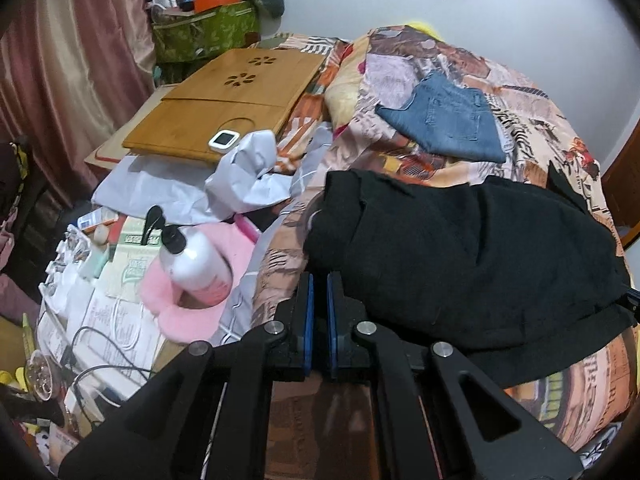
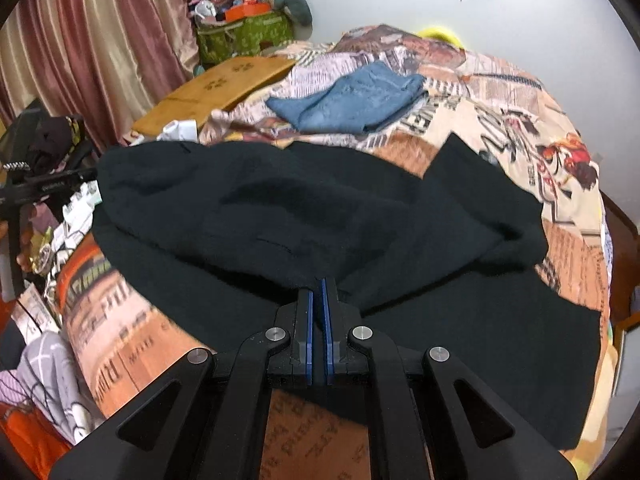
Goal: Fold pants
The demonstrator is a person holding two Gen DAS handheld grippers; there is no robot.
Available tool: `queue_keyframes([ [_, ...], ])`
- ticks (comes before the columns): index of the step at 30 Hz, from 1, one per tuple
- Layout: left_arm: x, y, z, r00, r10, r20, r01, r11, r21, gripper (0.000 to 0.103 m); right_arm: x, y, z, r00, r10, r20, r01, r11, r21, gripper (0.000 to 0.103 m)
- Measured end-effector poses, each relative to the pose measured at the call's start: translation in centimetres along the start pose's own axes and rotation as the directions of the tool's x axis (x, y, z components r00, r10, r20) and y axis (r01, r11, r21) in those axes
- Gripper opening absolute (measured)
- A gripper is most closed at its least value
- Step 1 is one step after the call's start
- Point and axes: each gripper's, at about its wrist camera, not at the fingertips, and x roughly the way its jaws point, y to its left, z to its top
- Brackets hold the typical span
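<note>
Black pants sprawl across the patterned bedspread beside pink curtains.

- Bed: the landmark for every place below; a patterned quilt covers it.
- Pants: spread across the near half of the bed, partly doubled over.
- Right gripper: at the bed's near edge, fingers closed on a pants fold.
- Left gripper: at the bed's near left, beside the pants' edge.
- Folded jeans: on the bed behind the pants.
- Wooden lap tray: at the bed's far left side.
- Lotion bottle: left of the bed, lying on a cushion.
</note>
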Motion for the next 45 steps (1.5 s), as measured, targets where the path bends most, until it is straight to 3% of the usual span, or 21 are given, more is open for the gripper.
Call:
queue_keyframes([
  [4, -0.7, -0.4, 0.4, 1.000, 0.018, 0.018, -0.018, 1.000, 0.022, 0.006, -0.3, -0.2, -0.1, 1.000, 0.003, -0.010, -0.003, 1.000, 0.015, 0.009],
  [7, -1.1, -1.4, 1.1, 0.999, 0.017, 0.028, -0.018, 0.998, 0.058, 0.012, -0.9, 0.0, 0.1, 1.000, -0.006, -0.020, 0.007, 1.000, 0.014, 0.012],
  [10, -1.2, -2.8, 1.9, 0.999, 0.004, 0.031, -0.007, 0.995, 0.095, 0.027, -2.0, -0.2, 0.2, 1.000, 0.008, -0.010, -0.007, 1.000, 0.022, 0.026],
  [12, -1.3, -3.9, 2.5, 0.999, -0.012, 0.039, 0.008, 0.994, 0.108, 0.048, -2.9, -0.4, 0.2, 1.000, -0.003, 0.013, 0.003, 1.000, 0.024, 0.039],
  [15, -1.6, -5.6, 3.7, 0.997, -0.026, 0.071, 0.016, 0.991, 0.133, 0.068, -4.4, -1.5, 0.7, 0.998, -0.030, 0.057, 0.028, 0.999, 0.038, 0.048],
  [18, -1.9, -7.6, 5.3, 0.995, -0.028, 0.096, 0.010, 0.984, 0.177, 0.077, -5.2, -2.7, 1.5, 0.993, -0.068, 0.098, 0.062, 0.996, 0.058, 0.059],
  [23, -1.9, -10.0, 7.6, 0.990, -0.053, 0.129, 0.026, 0.978, 0.207, 0.095, -4.6, -6.0, 3.7, 0.988, -0.106, 0.110, 0.091, 0.987, 0.136, 0.061],
  [35, 2.7, -14.9, 12.6, 0.992, -0.091, 0.083, 0.070, 0.971, 0.230, 0.098, 0.8, -11.7, 8.6, 0.990, -0.123, 0.062, 0.107, 0.971, 0.213, 0.061],
  [45, 8.1, -17.5, 14.9, 0.993, -0.112, 0.022, 0.103, 0.961, 0.256, 0.098, 8.1, -15.5, 12.7, 0.992, -0.119, -0.030, 0.123, 0.970, 0.209, 0.061],
])
